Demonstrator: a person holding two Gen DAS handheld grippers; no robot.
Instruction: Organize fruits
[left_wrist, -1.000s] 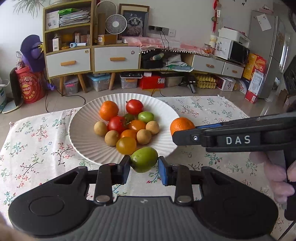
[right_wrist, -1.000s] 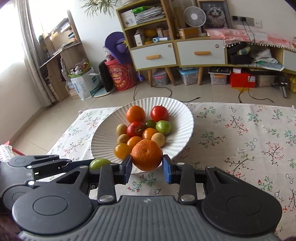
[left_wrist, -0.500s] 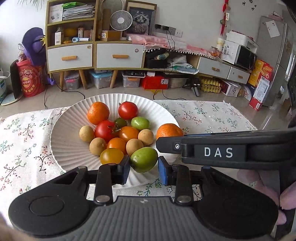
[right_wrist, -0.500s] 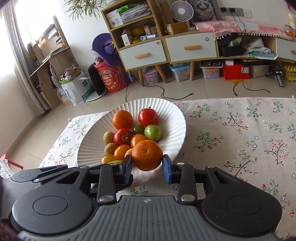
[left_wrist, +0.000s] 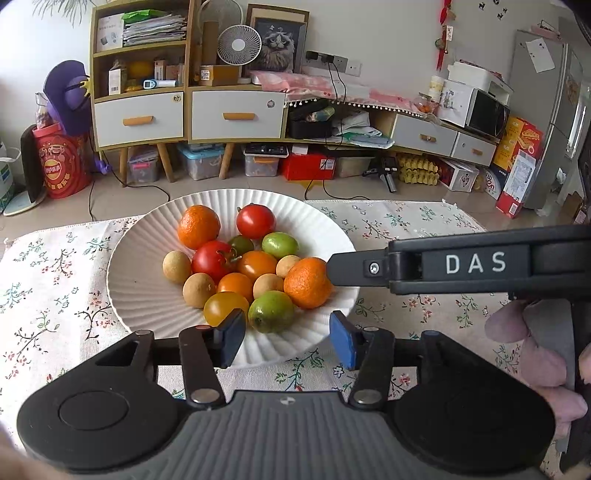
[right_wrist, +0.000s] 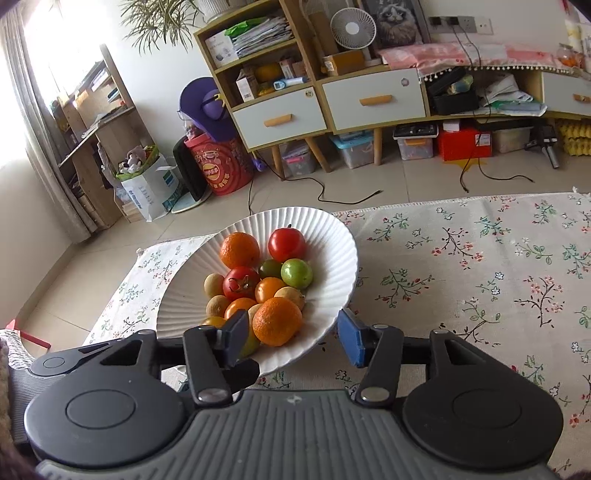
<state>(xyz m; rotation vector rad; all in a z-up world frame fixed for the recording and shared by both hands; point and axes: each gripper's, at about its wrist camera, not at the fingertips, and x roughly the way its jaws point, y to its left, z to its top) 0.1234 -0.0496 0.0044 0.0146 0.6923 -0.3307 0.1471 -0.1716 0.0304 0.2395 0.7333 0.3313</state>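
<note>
We hold both grippers low over the near rim of the white plate (left_wrist: 140, 295), so each fruit drops only a short way. The left gripper (left_wrist: 286, 338) has just been opening; its jaws stand spread and the green fruit (left_wrist: 271, 311) rests free among the pile. The right gripper (right_wrist: 293, 338) has likewise been opening, jaws spread clear of the orange (right_wrist: 277, 321), which lies on the plate. The floral-clothed surface (right_wrist: 480, 258) beside it carries no stray fruit that we can see.

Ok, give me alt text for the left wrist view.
The left hand-held gripper, jaws just opened, frames a green fruit resting among tomatoes and oranges on a white ribbed plate; the right hand-held gripper reaches in beside an orange.
</note>
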